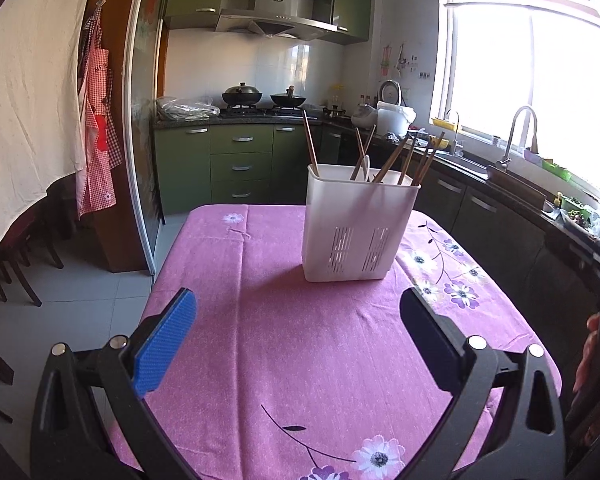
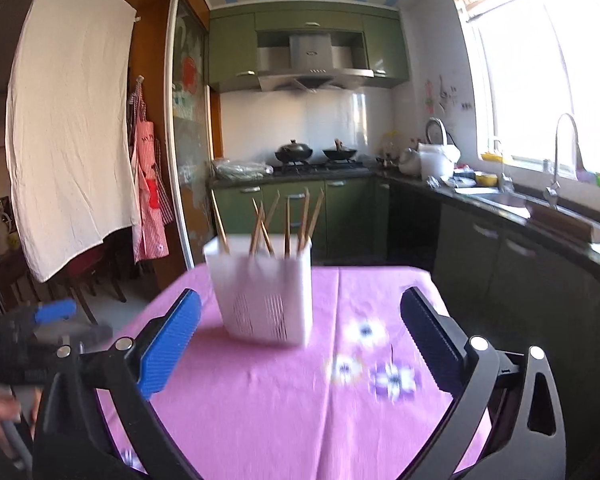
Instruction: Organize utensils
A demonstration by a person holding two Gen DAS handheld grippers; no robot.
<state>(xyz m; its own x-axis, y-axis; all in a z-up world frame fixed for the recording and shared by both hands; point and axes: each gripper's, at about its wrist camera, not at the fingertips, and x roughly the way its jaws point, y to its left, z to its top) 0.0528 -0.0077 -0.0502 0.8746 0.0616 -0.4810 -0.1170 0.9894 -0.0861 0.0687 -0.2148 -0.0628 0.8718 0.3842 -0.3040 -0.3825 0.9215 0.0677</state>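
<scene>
White slotted plastic holder (image 1: pixel 360 224) carries about eight brown wooden chopsticks (image 1: pixel 392 160); left gripper (image 1: pixel 298 314) and right gripper (image 2: pixel 300 312) both gape empty.

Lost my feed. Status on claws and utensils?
Both claws, left claw and right claw, open, empty. Chopsticks standing in white holder on table. Nothing in the way.

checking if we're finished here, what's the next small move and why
Probably draw both tools back and stop: the chopsticks already stand in the white holder, the pink tablecloth shows nothing else loose, and the left tool and right tool are open, holding nothing.
</scene>
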